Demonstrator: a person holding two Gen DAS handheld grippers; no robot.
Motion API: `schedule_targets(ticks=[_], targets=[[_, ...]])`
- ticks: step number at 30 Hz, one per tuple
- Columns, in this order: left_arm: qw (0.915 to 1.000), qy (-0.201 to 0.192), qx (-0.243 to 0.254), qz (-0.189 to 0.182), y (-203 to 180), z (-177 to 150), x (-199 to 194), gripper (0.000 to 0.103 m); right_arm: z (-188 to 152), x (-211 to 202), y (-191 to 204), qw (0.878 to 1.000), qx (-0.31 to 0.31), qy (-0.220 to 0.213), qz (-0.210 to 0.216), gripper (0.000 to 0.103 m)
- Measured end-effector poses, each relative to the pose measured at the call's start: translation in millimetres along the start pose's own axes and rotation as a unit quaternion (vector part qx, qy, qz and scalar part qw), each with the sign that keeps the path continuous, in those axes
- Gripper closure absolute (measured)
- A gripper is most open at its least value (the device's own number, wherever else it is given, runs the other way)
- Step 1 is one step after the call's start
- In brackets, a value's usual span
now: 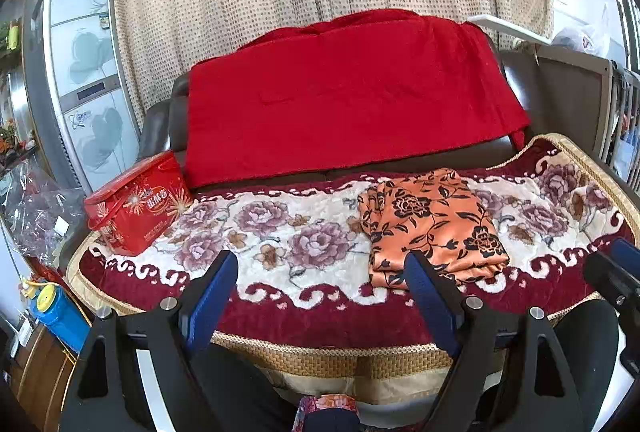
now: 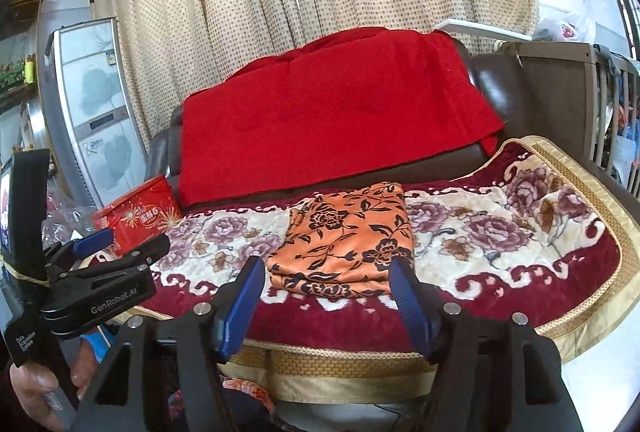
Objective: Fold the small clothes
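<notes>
A folded orange cloth with black flowers (image 1: 432,224) (image 2: 348,232) lies flat on the floral blanket (image 1: 280,232) (image 2: 500,232) that covers the sofa seat. My left gripper (image 1: 320,260) hovers open in front of the seat edge, left of the cloth, with nothing between its blue pads. Its right fingertip overlaps the cloth's near left corner in the left wrist view. My right gripper (image 2: 326,266) is open too, held back from the cloth's near edge, and its jaws frame the cloth without touching it. Each gripper shows in the other's view, the left gripper (image 2: 100,256) and the right gripper (image 1: 616,264).
A red tin box (image 1: 136,204) (image 2: 140,216) stands on the blanket's left end. A red blanket (image 1: 352,92) hangs over the sofa back, before a dotted curtain. A tall grey cabinet (image 1: 88,84), a plastic bag (image 1: 40,212) and a blue container (image 1: 60,312) stand to the left.
</notes>
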State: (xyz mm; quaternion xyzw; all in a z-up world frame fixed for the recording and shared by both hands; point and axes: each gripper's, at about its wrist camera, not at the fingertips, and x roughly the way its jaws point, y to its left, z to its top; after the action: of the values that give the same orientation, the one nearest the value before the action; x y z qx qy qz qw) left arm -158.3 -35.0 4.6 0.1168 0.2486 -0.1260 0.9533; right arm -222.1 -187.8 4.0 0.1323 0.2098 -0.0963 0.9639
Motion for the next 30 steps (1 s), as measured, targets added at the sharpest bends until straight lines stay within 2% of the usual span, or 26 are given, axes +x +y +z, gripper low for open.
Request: schedule_targets(ticks=[8,30], targets=[[1.0,-0.006,-0.006,-0.001,2.9,1.4,-2.6,0.017,-0.6,7.4,4.3,1.0,0.016,0.006,-0.001,0.035],[1.0,-0.005,-0.001,-0.009,-2.2,0.7,-5.6,0.017,0.6,8.5,12.4,1.0,0.009,0.002,-0.017,0.035]])
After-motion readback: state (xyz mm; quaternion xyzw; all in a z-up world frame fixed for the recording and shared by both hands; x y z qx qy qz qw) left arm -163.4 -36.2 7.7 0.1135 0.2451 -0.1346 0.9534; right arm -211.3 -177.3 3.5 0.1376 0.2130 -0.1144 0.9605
